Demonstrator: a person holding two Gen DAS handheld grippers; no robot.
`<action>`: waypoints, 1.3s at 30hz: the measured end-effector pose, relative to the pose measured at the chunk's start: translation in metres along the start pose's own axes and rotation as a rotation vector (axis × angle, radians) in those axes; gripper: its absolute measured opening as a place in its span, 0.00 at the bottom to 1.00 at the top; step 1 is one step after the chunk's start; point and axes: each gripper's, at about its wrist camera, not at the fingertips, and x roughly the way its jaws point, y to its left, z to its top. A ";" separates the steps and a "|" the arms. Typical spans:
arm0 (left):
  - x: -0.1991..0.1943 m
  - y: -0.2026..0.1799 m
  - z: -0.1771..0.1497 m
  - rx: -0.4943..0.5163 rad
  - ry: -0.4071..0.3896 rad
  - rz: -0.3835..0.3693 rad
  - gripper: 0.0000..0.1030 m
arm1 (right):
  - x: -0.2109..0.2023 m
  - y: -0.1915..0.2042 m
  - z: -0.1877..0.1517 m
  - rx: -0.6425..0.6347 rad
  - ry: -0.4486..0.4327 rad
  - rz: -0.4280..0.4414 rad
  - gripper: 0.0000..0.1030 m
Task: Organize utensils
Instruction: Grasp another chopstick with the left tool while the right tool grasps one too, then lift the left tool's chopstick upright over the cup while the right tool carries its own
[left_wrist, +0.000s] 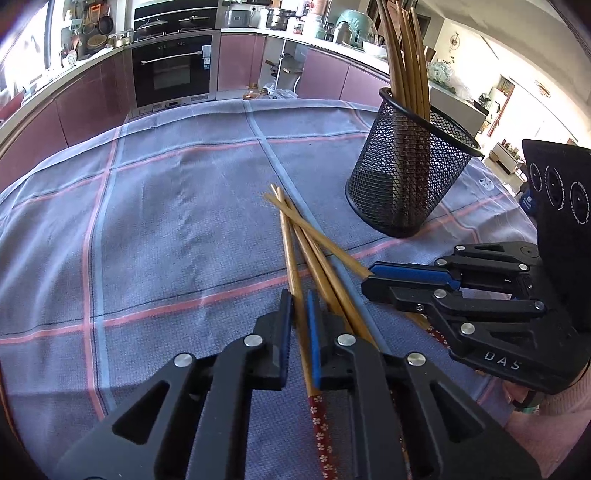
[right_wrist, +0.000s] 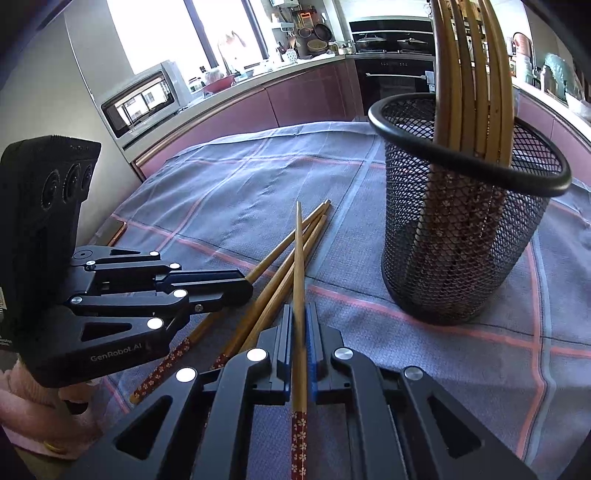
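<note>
Each gripper pinches one bamboo chopstick out of the loose pile, likely so the pair can be lifted one at a time and carried to the holder. The left gripper has its blue-padded jaws pressed together on a single chopstick partway along its shaft, the thin tip pointing away across the table. The right gripper clamps another chopstick the same way, held straight along its fingers with the red flower-patterned handle end trailing back toward the camera. The remaining chopsticks lie crossed on the cloth between the two grippers, touching one another; how many are left is hard to count where they overlap.

The black wire-mesh holder stands upright near the pile, on the right, already carrying a bundle of chopsticks set handle down, leaning against its rim. The mesh is open and rigid with a smooth rolled rim. The chopsticks are slim, tapered and smooth. The tablecloth is a woven grey-blue check with pink and pale blue stripes, slightly creased.
</note>
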 end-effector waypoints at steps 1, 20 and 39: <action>-0.001 0.000 0.000 -0.001 -0.002 -0.001 0.08 | -0.002 0.000 0.000 0.001 -0.007 0.003 0.06; -0.039 -0.013 0.001 0.011 -0.088 -0.018 0.07 | -0.043 0.002 0.002 -0.004 -0.110 0.030 0.06; -0.084 -0.022 0.013 0.021 -0.172 -0.119 0.07 | -0.083 -0.009 0.009 0.026 -0.226 0.029 0.06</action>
